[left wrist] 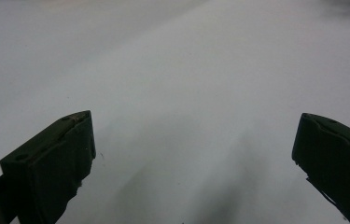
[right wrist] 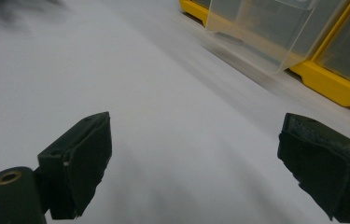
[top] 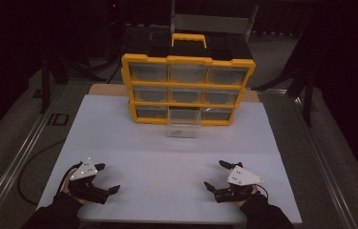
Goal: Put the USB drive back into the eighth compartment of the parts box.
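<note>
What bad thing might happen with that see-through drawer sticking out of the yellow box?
The clear plastic drawer in the bottom row of the yellow organiser cabinet is pulled well out, so a hard tug might slide it right out and spill its contents. Both the left gripper and the right gripper are open and far away, so a rushed reach might knock it.

We see the drawer cabinet [top: 187,89] at the far middle of the table [top: 119,138], its bottom-middle drawer [top: 184,123] pulled forward, with the left gripper [top: 108,177] and right gripper [top: 215,175] well apart near the front edge.
</note>
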The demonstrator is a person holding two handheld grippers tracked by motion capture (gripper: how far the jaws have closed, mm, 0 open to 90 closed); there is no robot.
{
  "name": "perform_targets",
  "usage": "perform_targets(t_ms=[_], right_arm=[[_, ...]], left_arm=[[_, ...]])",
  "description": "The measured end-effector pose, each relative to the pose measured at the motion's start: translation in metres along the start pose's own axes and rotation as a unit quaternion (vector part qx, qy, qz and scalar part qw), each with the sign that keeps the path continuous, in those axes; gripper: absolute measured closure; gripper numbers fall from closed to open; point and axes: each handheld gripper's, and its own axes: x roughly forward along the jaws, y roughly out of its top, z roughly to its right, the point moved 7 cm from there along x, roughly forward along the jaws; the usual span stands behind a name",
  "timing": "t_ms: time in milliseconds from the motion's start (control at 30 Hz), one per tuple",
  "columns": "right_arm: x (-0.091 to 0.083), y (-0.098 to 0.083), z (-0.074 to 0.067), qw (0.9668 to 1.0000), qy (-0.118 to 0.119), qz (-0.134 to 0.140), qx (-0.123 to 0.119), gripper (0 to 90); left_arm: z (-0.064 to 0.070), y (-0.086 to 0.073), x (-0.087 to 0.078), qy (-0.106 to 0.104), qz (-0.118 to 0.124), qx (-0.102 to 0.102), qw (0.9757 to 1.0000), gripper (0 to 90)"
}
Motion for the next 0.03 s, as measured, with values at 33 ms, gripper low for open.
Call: perform_targets(t_ms=[33], right_arm=[[-0.0001,0.0001,-0.0001,1.0,0.0,0.0,-0.001,10.2]], left_arm=[[0.0,0.0004,-0.0002,0.0,0.002,0.0,1.0,0.6]])
